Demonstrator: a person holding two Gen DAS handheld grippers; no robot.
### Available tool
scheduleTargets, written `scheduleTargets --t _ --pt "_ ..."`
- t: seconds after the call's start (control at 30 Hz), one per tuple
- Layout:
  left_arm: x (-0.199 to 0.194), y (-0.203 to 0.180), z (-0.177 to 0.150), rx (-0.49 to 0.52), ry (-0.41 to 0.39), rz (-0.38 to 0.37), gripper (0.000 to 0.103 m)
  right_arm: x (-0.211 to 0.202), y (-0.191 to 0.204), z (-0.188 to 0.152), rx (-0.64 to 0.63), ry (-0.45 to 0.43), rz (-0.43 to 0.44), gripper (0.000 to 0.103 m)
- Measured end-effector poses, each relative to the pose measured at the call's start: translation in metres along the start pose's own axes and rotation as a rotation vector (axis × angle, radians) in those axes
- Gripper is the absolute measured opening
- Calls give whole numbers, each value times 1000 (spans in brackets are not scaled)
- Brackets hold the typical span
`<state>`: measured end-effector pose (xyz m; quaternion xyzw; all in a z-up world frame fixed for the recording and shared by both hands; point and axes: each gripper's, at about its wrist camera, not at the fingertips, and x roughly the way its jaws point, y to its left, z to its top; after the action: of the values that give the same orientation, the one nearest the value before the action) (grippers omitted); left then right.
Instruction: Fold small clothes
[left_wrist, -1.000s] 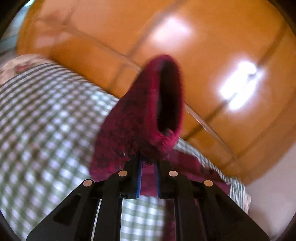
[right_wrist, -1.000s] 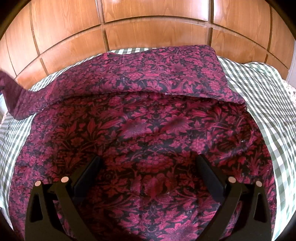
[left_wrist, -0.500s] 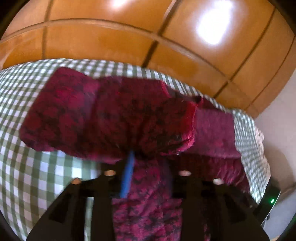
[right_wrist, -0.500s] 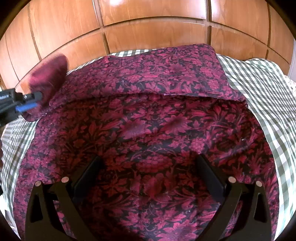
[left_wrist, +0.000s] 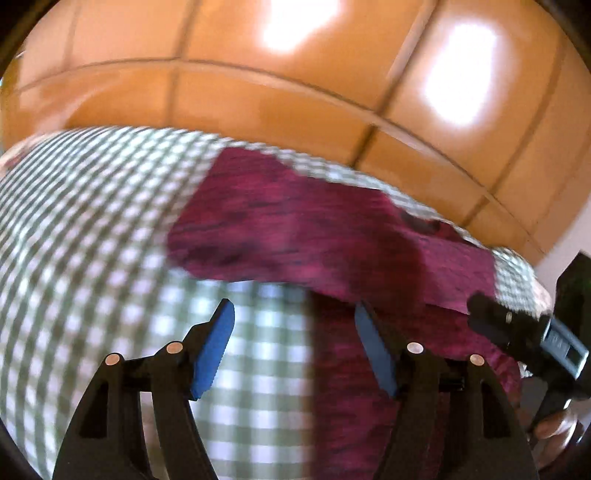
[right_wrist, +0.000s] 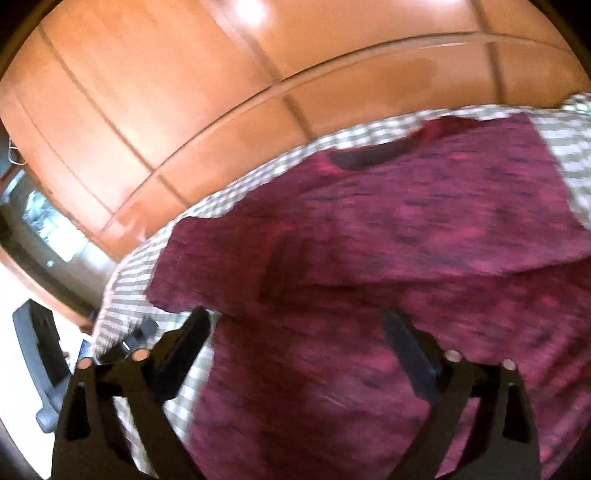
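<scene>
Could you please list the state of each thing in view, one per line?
Red garment: lying on the cloth, top part and near sleeve folded over, held by neither gripper.
Checked cloth: spread flat under the garment.
Left gripper: jaws opening, nothing between them.
Right gripper: jaws closing, wide apart above the garment, gripping nothing.
Wooden panels: closed, glossy.

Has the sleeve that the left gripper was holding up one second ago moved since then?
Yes. The sleeve has come down from in front of the wooden panels and now lies folded on the garment, over the checked cloth; the left gripper, opening, holds nothing.
</scene>
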<state>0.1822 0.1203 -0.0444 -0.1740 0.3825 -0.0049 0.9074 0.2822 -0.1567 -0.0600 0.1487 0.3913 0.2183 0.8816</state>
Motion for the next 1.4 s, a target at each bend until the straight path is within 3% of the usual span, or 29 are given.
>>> scheduleTargets --t 0.03,0.13,0.17,0.2,0.27,0.5,0.73,0.9,1.17,1.33,1.4 --pt "2 11 -1 -28 10 33 67 17 10 4 -8 26 -9 78" --pt "9 34 -3 -103 42 83 67 60 28 11 -18 115 -38 52" --pt "11 38 -4 -119 49 85 67 69 30 15 -22 134 -62 36" --pt "13 43 -5 -134 55 90 73 74 33 17 -35 140 -84 20" --pt "15 48 -5 -165 55 106 75 62 39 27 -73 92 -91 11" --pt "35 24 4 -175 58 127 75 -60 44 69 -190 -244 -128 8" --pt "63 -11 22 -153 58 190 75 -136 -4 87 -163 -413 -234 7" --pt "91 -26 28 -127 105 273 75 -148 -71 78 -71 -395 -347 4" --pt "95 -29 7 -99 132 302 74 -76 -187 31 115 -157 -544 4" --pt "75 -18 8 -75 127 265 66 -73 -202 23 143 -162 -531 6" --pt "57 -17 12 -71 65 234 66 -82 -197 23 159 -174 -500 18"
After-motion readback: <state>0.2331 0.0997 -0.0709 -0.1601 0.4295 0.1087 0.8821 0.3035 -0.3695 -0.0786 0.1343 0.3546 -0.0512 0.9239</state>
